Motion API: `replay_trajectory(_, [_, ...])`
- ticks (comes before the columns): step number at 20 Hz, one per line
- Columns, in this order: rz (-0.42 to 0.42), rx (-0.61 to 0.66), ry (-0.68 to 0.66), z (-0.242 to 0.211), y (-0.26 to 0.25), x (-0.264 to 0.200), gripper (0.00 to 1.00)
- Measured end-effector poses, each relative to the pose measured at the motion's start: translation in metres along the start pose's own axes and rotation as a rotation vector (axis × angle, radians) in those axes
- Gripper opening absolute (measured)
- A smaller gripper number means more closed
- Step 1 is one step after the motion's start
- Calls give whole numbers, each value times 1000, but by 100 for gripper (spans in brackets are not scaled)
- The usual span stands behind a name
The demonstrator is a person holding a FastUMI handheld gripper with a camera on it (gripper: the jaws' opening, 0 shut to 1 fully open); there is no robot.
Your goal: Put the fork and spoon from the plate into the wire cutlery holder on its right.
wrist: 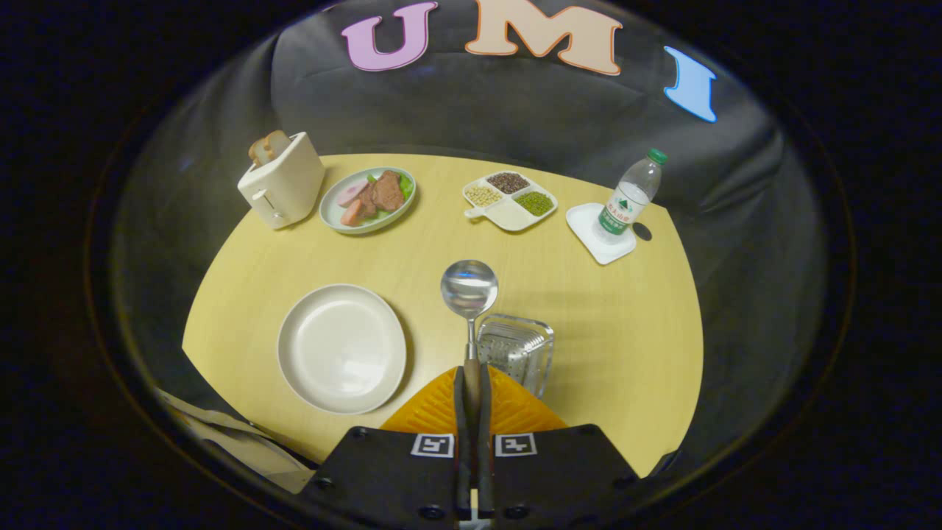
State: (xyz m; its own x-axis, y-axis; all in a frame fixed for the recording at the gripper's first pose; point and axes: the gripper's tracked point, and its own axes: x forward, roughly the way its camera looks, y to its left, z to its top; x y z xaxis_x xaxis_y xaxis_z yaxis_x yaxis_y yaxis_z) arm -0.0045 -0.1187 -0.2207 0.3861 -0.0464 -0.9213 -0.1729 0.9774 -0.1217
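Polished steel and a brown wooden handle mark the spoon [469, 294], held by the gripper [471, 397], whose two fingers are clenched on the handle from either side. The bowl of the spoon points forward, beyond the fingertips, raised above the desk. It looks light and rigid; the mirror-smooth metal would likely slip, so the wooden handle, where the fingers press now, seems the sounder place to hold it. Gripped low like this, the long spoon may swing at its bowl end.

Just ahead of the fingers and slightly to their right stands the wire cutlery holder [516, 352], a small mesh box with an open top, near the desk's front edge. Whether the fork already sits inside cannot be told. Left of the fingers lies the round white plate [341, 347], bare of cutlery, also toward the front edge.

The desk [633, 346] is pale yellow wood, smooth and level. Along its far edge, from left to right: a cream toaster [283, 188] with bread in its slot at the far left corner, a pale green dish of sliced meat and greens [368, 199], a white divided tray of beans and grains [509, 200], and a clear water bottle [631, 195] with a green cap, standing on a white square coaster [600, 234] at the far right corner. Black cloth walls the booth behind.
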Motion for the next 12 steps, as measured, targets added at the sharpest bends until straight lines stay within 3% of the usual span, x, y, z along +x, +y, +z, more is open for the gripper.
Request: replay_trajectory(12, [-19,-39,104,-32,-39,-4,9])
